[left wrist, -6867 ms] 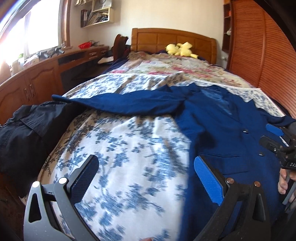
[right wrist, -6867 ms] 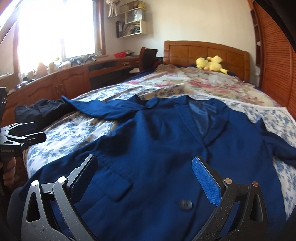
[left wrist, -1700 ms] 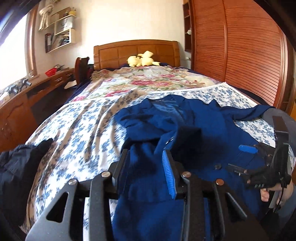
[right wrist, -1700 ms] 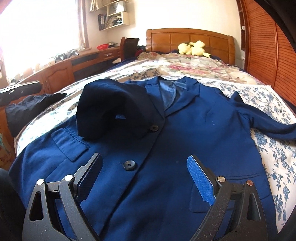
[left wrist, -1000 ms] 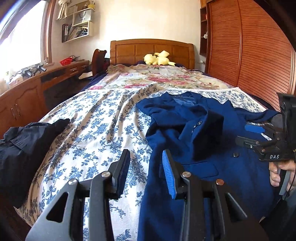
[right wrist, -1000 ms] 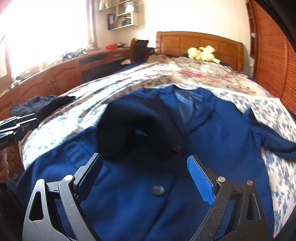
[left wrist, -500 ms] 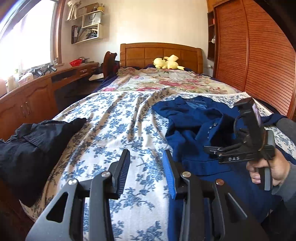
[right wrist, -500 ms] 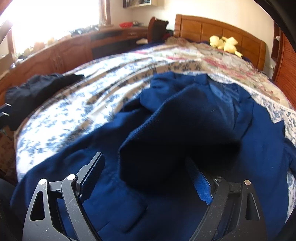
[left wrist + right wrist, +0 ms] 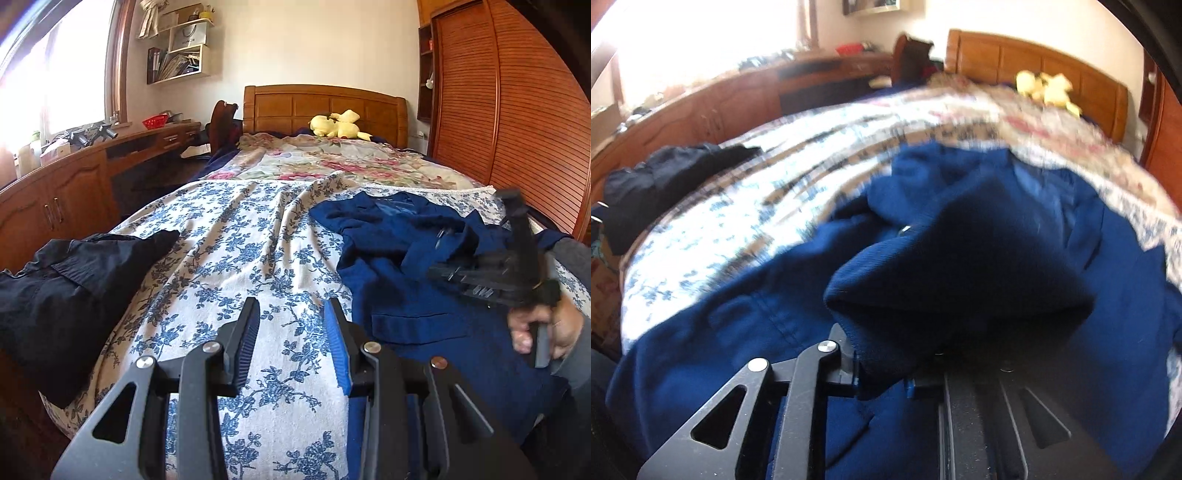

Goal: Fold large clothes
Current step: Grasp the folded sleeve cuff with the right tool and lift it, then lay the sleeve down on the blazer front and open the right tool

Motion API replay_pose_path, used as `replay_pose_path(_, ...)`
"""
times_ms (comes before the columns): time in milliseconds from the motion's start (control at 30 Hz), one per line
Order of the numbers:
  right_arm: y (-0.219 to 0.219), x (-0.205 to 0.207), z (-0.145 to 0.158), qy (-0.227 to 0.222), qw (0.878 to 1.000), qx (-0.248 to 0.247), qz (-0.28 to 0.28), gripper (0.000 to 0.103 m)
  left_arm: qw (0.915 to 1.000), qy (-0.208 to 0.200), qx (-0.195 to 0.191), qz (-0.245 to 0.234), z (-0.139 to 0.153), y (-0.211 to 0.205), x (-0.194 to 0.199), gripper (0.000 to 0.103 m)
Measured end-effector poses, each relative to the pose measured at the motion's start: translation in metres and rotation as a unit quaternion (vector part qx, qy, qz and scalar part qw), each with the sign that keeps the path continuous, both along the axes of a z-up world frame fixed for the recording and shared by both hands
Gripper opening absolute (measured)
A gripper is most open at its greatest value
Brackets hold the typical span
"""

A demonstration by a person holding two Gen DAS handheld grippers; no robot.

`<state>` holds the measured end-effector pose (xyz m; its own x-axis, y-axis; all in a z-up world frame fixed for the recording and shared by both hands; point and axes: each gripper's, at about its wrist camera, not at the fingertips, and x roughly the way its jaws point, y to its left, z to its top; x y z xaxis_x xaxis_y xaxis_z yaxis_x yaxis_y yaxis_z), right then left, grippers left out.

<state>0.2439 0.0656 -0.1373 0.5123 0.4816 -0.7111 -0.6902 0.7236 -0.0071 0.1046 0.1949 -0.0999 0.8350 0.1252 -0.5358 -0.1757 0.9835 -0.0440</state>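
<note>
Closing on a folded-over sleeve, the right gripper (image 9: 882, 373) has dark blue cloth between its jaws, which are drawing together around the cuff end at the bottom of the right wrist view. That sleeve belongs to a blue jacket (image 9: 424, 295) spread front-up on the right half of the bed (image 9: 240, 258), collar toward the wooden headboard (image 9: 321, 107) and hem toward the foot, so its long axis runs up the mattress. From the left wrist view the right hand (image 9: 546, 328) grips its tool over the middle of the jacket, clearly the nearer of the two. The left gripper (image 9: 291, 332) hovers over bare flowered bedspread just left of the jacket's near edge, jaws partly spread with nothing between them. Judging by the layout, the coming move depends on carrying the sleeve across the chest toward the jacket's centre line. Open bedspread lies to the left for spreading or turning the cloth; a black garment (image 9: 66, 280) hangs over the bed's left edge, well apart from the jacket. On the right, the jacket reaches close to the mattress edge beside the slatted wardrobe (image 9: 509, 103), leaving little room there.
</note>
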Motion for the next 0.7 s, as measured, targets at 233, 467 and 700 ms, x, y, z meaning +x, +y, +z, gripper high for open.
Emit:
replay_pose_path(233,-0.04,-0.033,0.065,-0.05,0.997,0.055,0.017,0.012,0.9999,0.005,0.007,-0.012,-0.002,-0.013,0.004,0.035)
replay_pose_path(467,-0.08,-0.057,0.109,-0.067,0.996,0.06,0.018,0.012,0.9997,0.0,0.005,-0.024,0.003,-0.024,0.008,0.035)
replay_pose_path(700,-0.112,-0.072,0.136,-0.048,0.995,0.093,0.006,0.012,0.9993,-0.007,0.002,-0.038,0.009,-0.039,0.015,0.035)
